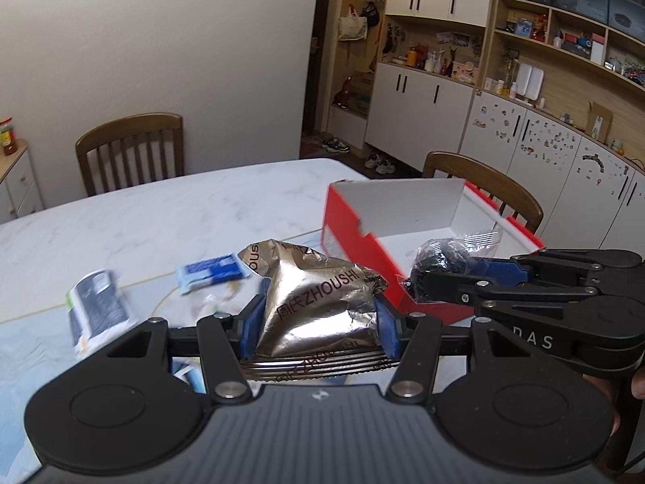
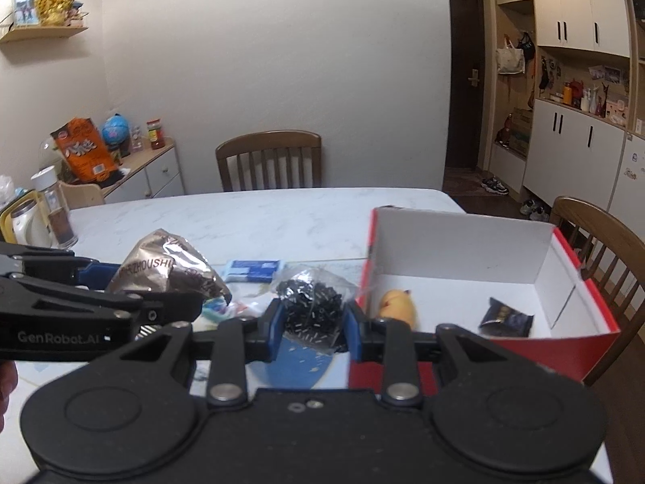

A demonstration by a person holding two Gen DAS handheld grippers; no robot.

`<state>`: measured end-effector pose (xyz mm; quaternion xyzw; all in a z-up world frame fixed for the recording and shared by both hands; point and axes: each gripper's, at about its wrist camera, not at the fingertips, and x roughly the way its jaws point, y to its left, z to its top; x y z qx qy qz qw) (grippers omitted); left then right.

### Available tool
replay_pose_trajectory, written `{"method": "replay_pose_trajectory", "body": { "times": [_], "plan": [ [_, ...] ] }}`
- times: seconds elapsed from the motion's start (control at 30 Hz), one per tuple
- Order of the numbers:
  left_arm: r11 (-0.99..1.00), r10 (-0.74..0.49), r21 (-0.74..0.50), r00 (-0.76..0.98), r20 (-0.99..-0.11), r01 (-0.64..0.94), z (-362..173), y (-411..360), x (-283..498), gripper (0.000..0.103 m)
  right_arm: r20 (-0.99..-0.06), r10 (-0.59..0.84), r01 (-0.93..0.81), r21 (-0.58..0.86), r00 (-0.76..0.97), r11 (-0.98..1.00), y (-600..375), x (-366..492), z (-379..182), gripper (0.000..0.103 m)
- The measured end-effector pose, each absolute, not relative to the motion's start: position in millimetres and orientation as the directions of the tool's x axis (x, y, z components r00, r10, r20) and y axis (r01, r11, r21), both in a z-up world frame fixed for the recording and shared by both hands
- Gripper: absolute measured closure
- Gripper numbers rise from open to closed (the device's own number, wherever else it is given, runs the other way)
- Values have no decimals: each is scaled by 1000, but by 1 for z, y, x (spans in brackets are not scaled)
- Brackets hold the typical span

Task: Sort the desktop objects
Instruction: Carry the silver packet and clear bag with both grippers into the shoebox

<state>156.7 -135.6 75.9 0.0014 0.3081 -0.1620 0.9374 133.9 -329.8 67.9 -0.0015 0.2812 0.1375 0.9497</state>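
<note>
Now, left gripper (image 1: 318, 318): pinching foil snack bag (image 1: 318, 294) mid-body (light, crinkly, slippery).
Right gripper (image 2: 312, 318): pinching clear bead pouch (image 2: 312, 302); soft, shifting.

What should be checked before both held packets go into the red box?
1. Left gripper shut on the foil packet: ok, jaws squeeze both sides.
2. Right gripper shut on the clear bag of black pieces: ok.
3. Red box open on top: ok, flap upright at the back.
4. Free floor inside the box: ok, only a yellow toy and a dark sachet lie there.
5. Right gripper over the box: not ok, it is beside the near left corner.
6. Grippers clear of each other: cannot tell, they are close side by side.
</note>
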Motion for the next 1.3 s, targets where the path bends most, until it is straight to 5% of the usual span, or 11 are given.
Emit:
{"method": "replay_pose_trajectory", "body": {
  "times": [0.5,1.3],
  "plan": [
    [928,-341,-90,725,-598,362,80,-222,205,48,-574,250,-268,56,780,962,-412,180,71,73],
    [881,-326,-51,524,-787,471,28,-321,316,48,-716,225,-241,82,661,967,-496,283,50,73]
  ]
}}
